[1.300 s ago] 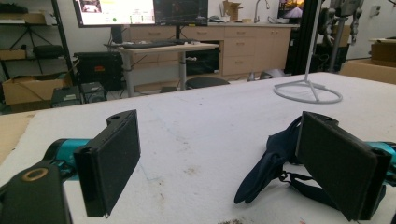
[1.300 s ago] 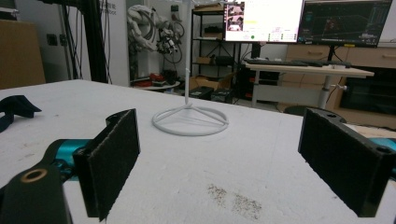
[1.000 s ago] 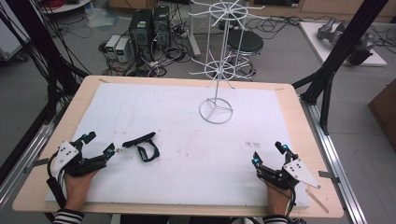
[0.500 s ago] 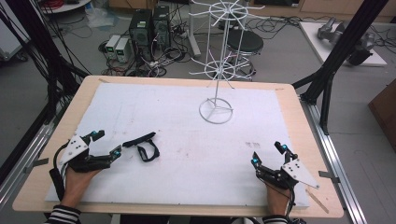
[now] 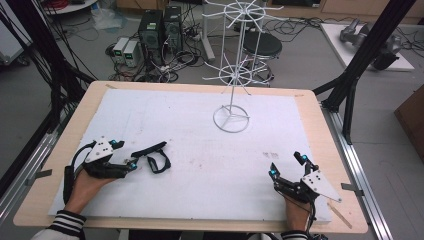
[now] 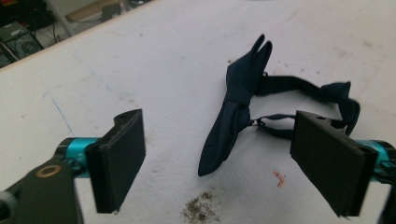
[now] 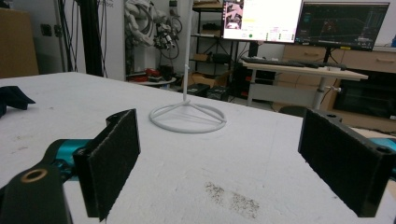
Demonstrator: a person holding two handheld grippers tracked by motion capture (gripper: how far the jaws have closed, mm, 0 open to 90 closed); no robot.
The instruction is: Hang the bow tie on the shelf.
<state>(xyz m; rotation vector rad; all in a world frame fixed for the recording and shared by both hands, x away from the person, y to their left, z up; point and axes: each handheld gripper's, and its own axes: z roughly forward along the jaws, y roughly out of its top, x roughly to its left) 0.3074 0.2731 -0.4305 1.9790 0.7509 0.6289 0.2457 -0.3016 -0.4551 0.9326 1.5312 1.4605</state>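
Moved closer to the dark navy fabric bow tie (image 6: 240,100) since the earlier frame, the left gripper (image 5: 127,156) is seen with its jaws just narrowed, still wide.

Nothing is gripped; the bow tie lies on the counter (image 5: 200,150) just ahead. The right gripper (image 5: 286,167) is held open, empty.

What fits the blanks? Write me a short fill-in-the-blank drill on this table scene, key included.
1. The dark bow tie lies flat on the ____ board.
2. The left gripper has its jaws ____, with nothing pressed between the pads.
3. The white wire rack stands on a base shaped like a ____.
4. The right gripper holds ____.

Missing words: white; open; ring; nothing
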